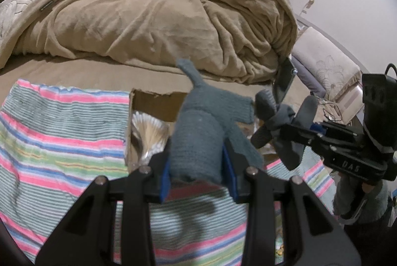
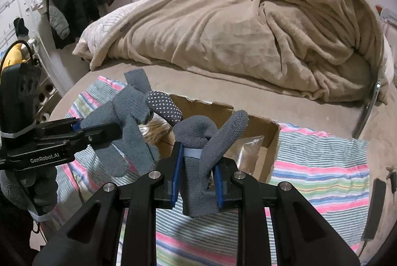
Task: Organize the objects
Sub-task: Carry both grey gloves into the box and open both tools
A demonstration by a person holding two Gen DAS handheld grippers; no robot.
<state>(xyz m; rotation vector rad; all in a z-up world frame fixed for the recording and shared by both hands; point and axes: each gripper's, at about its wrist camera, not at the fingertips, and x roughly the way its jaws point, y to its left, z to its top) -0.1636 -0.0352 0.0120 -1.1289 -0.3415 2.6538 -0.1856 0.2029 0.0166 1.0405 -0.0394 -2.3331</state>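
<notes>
The left gripper (image 1: 196, 164) is clamped on a plain grey knitted glove (image 1: 198, 137), which fills the lower centre of the left wrist view with its fingers splayed upward and to the right. In the right wrist view the same glove (image 2: 124, 122) appears at centre left.

The right gripper (image 2: 196, 179) is clamped on a second grey knitted glove with white grip dots (image 2: 198, 142); its dotted fingers rise toward the centre of the right wrist view. In the left wrist view this glove (image 1: 280, 117) sits at centre right.

Both gloves are held in the air above an open brown cardboard box (image 2: 260, 127), which rests on a striped pink, green and blue cloth (image 2: 322, 166) spread over the bed. A crumpled beige fleece blanket (image 2: 248, 30) occupies the upper half of both views. The box already holds clear plastic packets (image 2: 250, 149).

Step in hand, as judged: transport of the glove pair toward the box, or pairing of the two gloves.

The next move probably calls for:
- Bringing each gripper over the box opening.
- Lowering until the glove clears the box rim.
- Releasing without loose fingers snagging on the torn rear wall.
</notes>
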